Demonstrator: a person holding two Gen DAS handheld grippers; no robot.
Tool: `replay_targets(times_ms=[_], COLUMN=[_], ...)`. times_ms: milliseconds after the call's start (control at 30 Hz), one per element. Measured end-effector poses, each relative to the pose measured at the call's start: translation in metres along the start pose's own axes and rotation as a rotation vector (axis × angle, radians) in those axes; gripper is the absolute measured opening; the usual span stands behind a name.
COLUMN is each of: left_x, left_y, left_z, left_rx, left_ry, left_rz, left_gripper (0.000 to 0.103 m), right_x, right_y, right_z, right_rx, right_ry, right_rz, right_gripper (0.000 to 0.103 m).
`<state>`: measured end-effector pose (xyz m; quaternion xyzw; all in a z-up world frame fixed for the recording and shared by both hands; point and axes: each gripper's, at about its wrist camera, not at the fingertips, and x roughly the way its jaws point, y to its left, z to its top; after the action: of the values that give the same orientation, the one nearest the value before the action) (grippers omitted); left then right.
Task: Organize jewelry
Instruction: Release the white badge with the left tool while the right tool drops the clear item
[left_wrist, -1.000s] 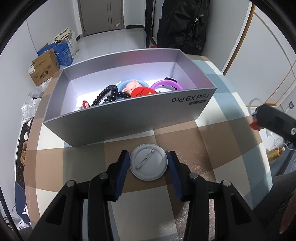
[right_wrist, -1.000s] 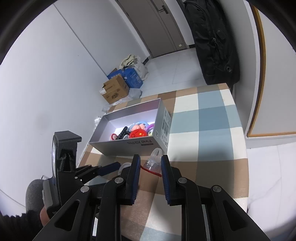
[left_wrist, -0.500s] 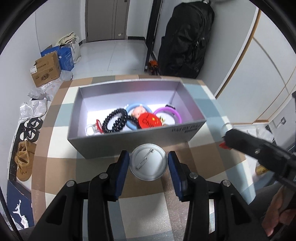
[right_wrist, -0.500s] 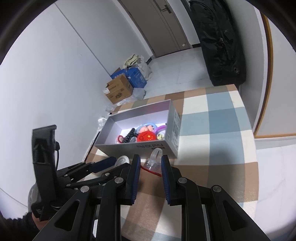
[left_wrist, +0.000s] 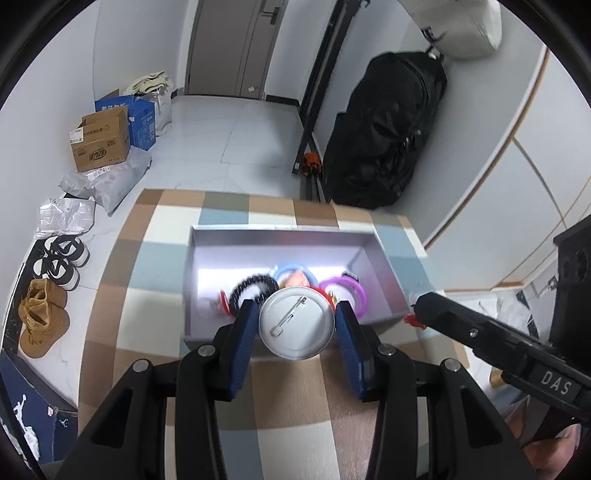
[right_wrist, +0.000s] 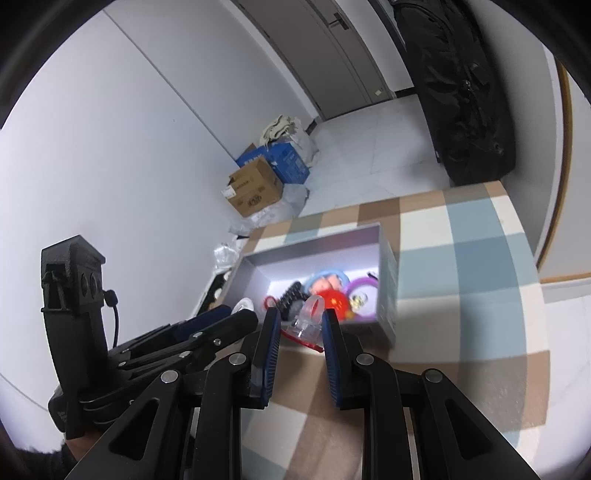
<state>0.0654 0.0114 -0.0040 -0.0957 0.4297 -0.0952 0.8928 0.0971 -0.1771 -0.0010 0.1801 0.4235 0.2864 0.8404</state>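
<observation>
My left gripper is shut on a round silver pin badge, back side up, held above the near wall of an open grey box. The box holds a black bead bracelet, a blue ring, a purple bangle and red pieces. My right gripper is shut on a clear plastic piece with a red cord, raised near the box's front corner. The right gripper also shows at the right of the left wrist view.
The box stands on a table with a brown, blue and cream checked cloth. On the floor beyond are cardboard boxes, shoes and plastic bags. A black bag leans by the wall at the table's far right.
Both grippers have risen well above the table with their items. The left gripper has carried the badge from the cloth up over the box's near wall.
</observation>
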Motion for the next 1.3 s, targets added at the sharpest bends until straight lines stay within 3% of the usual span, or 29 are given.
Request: replay_targets(times_ms=[333, 700, 967, 1300], left_x=[0.011, 0.029, 0.039, 0.037], left_y=[0.014, 0.020, 0.021, 0.021], left_z=[0.016, 0.026, 0.025, 0.024], left_rx=[-0.075, -0.109, -0.118, -0.112], left_ry=[-0.009, 0.039, 0.073, 0.062], left_rz=[-0.018, -0.029, -0.023, -0.015], left_gripper=[0.038, 0.038, 0.038, 0.038], right_x=[0.022, 0.053, 0.054, 0.051], right_y=[0.003, -0.015, -0.024, -0.028], right_z=[0.019, 0.028, 0.027, 0.026], right_rx=[0.011, 0.090, 0.115, 0.144], right_ry=[-0.021, 0.031, 0.046, 0.036], right_rz=[0.022, 0.042, 0.032, 0.036], right_gripper=[0.022, 0.022, 0.023, 0.024])
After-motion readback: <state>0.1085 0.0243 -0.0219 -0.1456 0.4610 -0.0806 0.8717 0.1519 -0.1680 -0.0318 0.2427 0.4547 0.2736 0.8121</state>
